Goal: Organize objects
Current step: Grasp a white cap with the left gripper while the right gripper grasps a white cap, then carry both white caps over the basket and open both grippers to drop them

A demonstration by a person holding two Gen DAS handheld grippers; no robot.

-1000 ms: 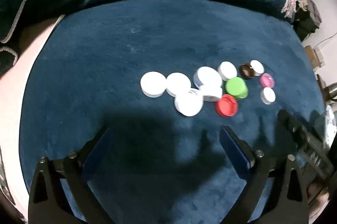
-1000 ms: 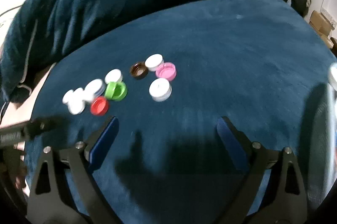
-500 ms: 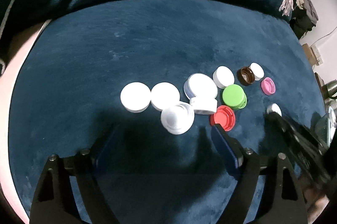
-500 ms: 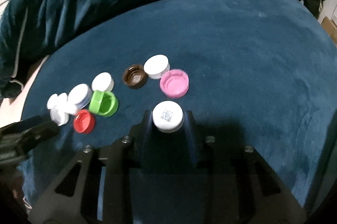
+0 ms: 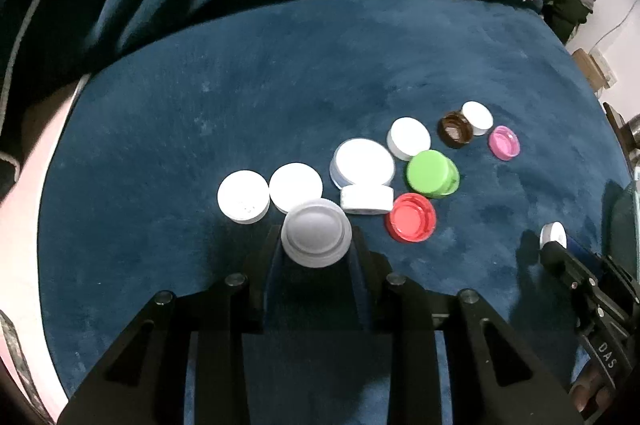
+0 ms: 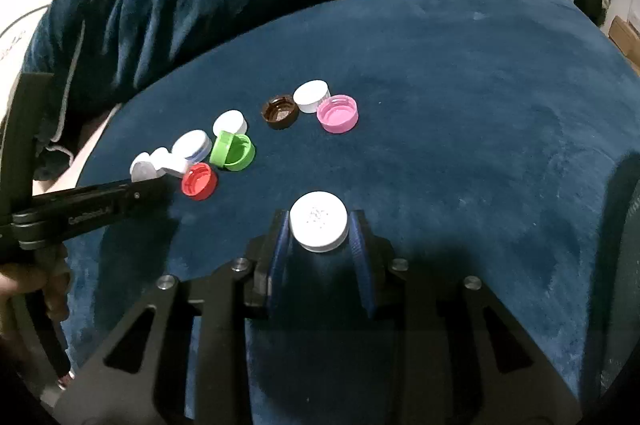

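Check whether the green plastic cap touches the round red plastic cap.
Apart. The left wrist view shows blue cloth between the green plastic cap and the round red plastic cap.

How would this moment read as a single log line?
left gripper: shut on ridged white cap | right gripper: shut on white cap | others: on blue cloth

The right hand-held gripper (image 6: 319, 231) clamps a white cap (image 6: 318, 226) on the blue velvet surface (image 6: 460, 145), well below-right of the red cap (image 6: 199, 180), with the pink cap (image 6: 337, 113) above it.
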